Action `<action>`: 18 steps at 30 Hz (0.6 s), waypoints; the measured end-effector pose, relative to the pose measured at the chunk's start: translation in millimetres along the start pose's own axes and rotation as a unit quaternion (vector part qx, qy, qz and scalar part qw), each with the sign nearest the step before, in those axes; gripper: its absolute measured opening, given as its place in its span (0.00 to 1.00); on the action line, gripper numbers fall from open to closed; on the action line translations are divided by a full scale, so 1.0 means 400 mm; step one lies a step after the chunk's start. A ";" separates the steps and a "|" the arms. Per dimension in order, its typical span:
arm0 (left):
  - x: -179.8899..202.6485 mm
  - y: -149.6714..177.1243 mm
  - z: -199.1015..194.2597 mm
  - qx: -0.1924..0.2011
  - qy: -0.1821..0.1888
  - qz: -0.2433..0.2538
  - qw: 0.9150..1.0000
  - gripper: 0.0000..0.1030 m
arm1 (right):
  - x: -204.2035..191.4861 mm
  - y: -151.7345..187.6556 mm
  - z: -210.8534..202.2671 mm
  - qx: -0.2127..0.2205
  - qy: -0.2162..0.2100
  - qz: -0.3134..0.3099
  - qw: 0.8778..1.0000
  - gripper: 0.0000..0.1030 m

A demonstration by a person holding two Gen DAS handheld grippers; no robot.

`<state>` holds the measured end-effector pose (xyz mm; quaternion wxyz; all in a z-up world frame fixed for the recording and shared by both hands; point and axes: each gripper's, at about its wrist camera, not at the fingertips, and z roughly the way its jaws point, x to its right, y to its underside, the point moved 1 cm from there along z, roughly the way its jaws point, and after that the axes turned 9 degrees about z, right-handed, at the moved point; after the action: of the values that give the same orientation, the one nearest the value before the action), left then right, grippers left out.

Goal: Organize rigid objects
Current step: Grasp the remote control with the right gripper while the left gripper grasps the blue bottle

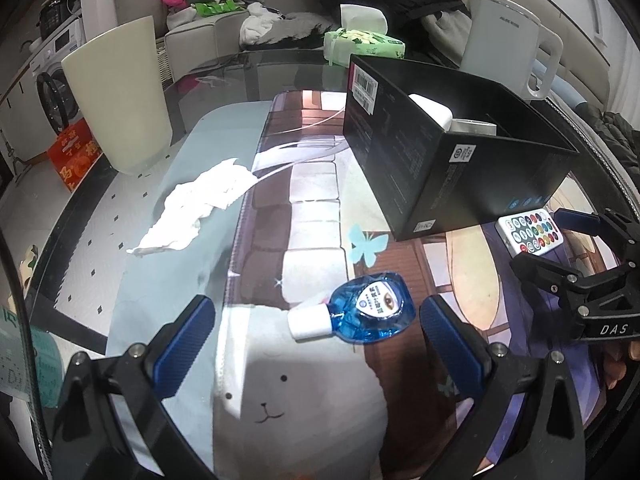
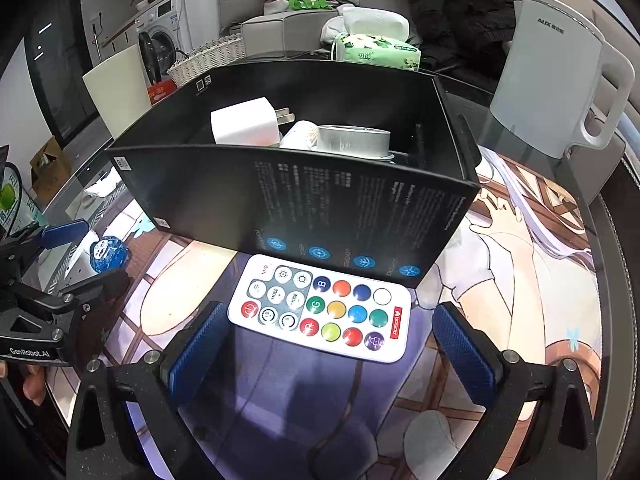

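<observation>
Left gripper (image 1: 316,326) open, blue bottle (image 1: 368,308) between its fingers, seemingly untouched. Right gripper (image 2: 326,340) open, remote (image 2: 322,308) just ahead.

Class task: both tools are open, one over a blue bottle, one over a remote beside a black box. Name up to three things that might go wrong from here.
1. The blue bottle lies flat with its white cap sideways between the left tool's pads; its rounded body may slip when squeezed.
2. The remote is thin and flat on the mat, so the right tool might skid over it.
3. The remote sits right beside the black box; reaching in could nudge the box.
</observation>
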<state>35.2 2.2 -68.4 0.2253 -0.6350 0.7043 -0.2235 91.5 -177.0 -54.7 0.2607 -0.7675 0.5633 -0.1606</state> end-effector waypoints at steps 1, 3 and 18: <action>0.000 0.000 0.000 0.000 -0.001 -0.001 1.000 1.00 | -0.001 0.003 -0.003 0.001 -0.001 0.001 1.000 0.97; 0.002 0.002 0.000 0.001 -0.003 -0.002 1.000 1.00 | -0.002 0.006 -0.009 0.006 -0.003 0.001 1.000 0.89; 0.004 0.014 -0.008 -0.001 -0.017 -0.021 1.000 1.00 | -0.003 0.013 -0.014 0.009 -0.001 0.000 1.000 0.87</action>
<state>28.7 1.3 -69.2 0.2317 -0.6534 0.6874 -0.2162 83.9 -178.2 -53.0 0.2681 -0.7652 0.5615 -0.1654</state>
